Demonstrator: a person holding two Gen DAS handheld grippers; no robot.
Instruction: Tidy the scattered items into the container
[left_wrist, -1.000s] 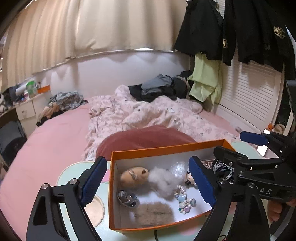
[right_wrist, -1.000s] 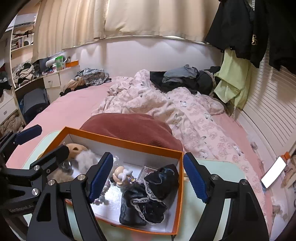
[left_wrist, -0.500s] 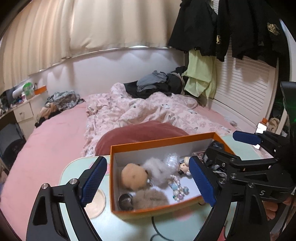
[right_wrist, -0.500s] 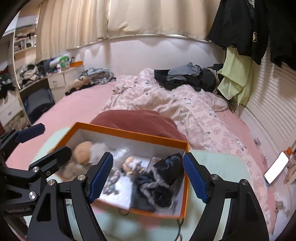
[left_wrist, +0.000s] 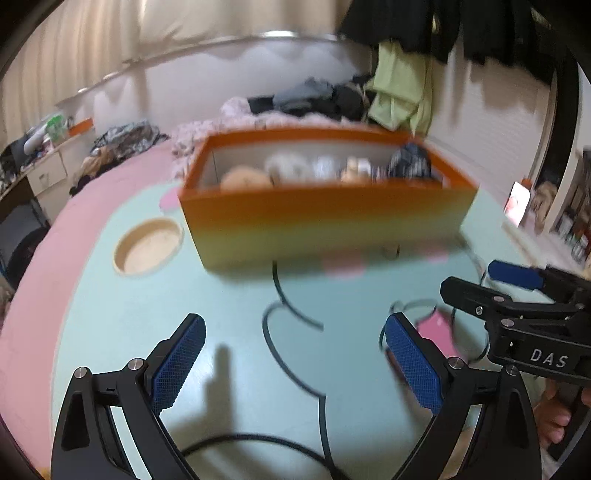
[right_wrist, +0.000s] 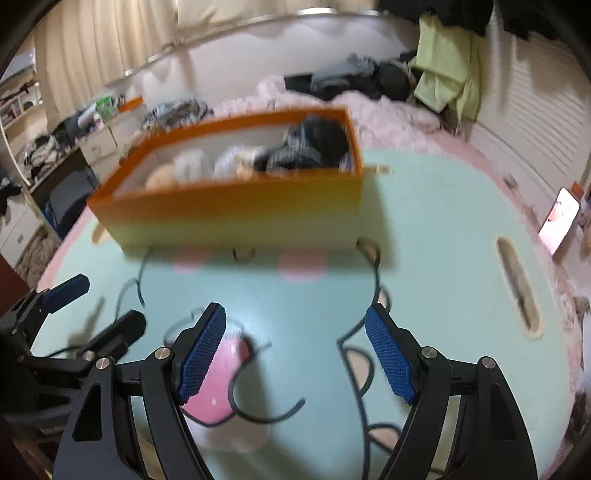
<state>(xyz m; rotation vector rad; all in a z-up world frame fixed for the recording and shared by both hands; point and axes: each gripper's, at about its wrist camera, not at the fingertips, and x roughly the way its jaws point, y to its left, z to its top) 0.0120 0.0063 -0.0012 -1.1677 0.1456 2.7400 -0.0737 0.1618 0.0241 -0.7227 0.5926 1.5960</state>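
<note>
Both grippers have pulled back from the box (left_wrist: 325, 218) in the last second — it was right under them, now it sits upper middle of both frames with bare mint surface (left_wrist: 229, 302) in between. Left gripper (left_wrist: 295, 363) is spread wide and empty, right gripper (right_wrist: 295, 354) the same. The box holds the plush bits and dark cloth (right_wrist: 314, 147), and nothing loose shows on the surface, so I'd say the tidying is basically finished. Only readable writing: "DAS" on the right gripper's body, lower right of the left view.
</note>
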